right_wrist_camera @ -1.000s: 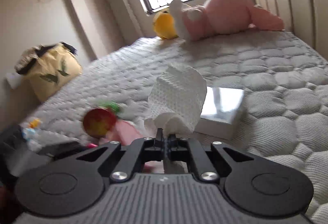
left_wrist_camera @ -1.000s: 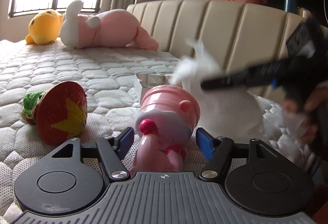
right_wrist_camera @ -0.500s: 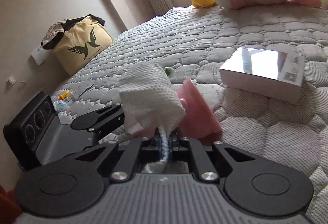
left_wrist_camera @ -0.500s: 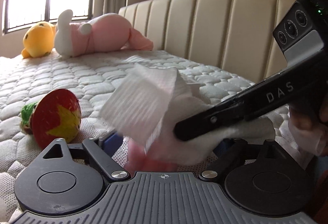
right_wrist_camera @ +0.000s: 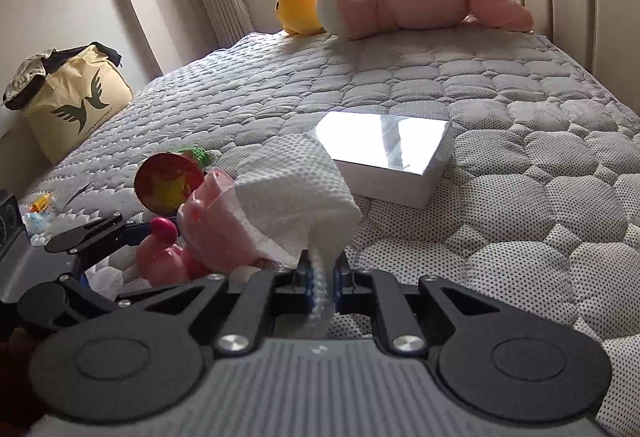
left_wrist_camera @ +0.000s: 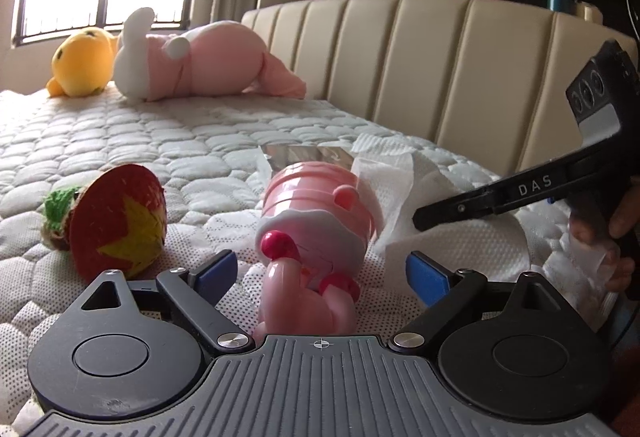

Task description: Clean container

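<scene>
Both your grippers point at the pink container (left_wrist_camera: pixel 316 213) lying on the mattress (left_wrist_camera: pixel 160 141): left gripper (left_wrist_camera: pixel 322 271) spread around it, right gripper (right_wrist_camera: pixel 322 269) pinching a paper towel (right_wrist_camera: pixel 296 193) against its side.

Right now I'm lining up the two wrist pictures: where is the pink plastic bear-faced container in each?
Left wrist: the pink plastic bear-faced container lies low centre, between the open left gripper fingers.
Right wrist: it sits lower left, partly behind the white paper towel pinched in the right gripper.
Shared landmark: the red strawberry plush beside it.
</scene>
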{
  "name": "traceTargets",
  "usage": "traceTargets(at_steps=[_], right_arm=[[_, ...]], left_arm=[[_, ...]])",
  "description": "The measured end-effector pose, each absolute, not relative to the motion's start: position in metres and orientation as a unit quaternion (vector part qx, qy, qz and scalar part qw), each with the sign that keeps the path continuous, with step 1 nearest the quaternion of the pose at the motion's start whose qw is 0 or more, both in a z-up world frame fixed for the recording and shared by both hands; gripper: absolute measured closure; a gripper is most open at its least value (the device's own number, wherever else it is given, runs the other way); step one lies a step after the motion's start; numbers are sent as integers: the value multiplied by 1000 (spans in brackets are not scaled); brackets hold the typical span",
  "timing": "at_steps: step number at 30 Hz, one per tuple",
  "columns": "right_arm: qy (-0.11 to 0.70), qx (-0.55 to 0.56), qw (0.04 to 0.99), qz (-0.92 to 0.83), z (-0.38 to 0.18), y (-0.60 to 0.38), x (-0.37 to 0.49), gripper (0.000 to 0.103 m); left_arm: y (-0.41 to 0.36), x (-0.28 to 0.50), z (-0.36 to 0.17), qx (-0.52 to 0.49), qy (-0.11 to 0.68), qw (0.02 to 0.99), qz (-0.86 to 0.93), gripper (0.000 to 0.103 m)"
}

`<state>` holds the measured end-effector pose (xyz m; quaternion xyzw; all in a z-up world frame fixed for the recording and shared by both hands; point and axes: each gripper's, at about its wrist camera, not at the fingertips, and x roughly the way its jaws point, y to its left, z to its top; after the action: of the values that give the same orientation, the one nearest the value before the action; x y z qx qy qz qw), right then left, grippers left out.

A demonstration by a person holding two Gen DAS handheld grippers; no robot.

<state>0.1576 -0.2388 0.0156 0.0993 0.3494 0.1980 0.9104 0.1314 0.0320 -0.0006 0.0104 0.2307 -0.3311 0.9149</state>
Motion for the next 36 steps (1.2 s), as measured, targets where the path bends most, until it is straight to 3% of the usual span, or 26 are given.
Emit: traceTargets(at_steps=[6, 10, 12, 14, 16, 18, 20, 22, 30, 36], right_arm=[[296, 113, 911, 264, 36, -225, 154, 91], [304, 71, 923, 226, 32, -226, 161, 88], [312, 48, 930, 189, 27, -230, 164, 76], [309, 22, 938, 158, 28, -236, 165, 51], [300, -3, 944, 138, 35, -239, 167, 49], [277, -17, 952, 131, 51, -236, 168, 40], [241, -24, 959, 144, 71, -224, 169, 21], [214, -28, 960, 178, 90, -203, 174, 12], [222, -18, 941, 256, 100, -136, 205, 13], [348, 68, 873, 336, 68, -100, 275, 13]], left_arm=[[65, 133, 34, -53, 198, 942, -266, 3], [76, 147, 46, -59, 180, 969, -158, 0], [83, 160, 42, -76, 189, 970, -130, 0], [93, 168, 35, -111, 203, 965, -127, 0], [104, 169, 26, -146, 220, 953, -147, 0], [110, 168, 21, -150, 232, 949, -152, 0], [113, 166, 18, -146, 237, 948, -153, 0], [111, 165, 17, -135, 235, 951, -150, 0], [73, 198, 12, -42, 262, 957, -116, 0], [96, 172, 5, -60, 301, 939, -155, 0]])
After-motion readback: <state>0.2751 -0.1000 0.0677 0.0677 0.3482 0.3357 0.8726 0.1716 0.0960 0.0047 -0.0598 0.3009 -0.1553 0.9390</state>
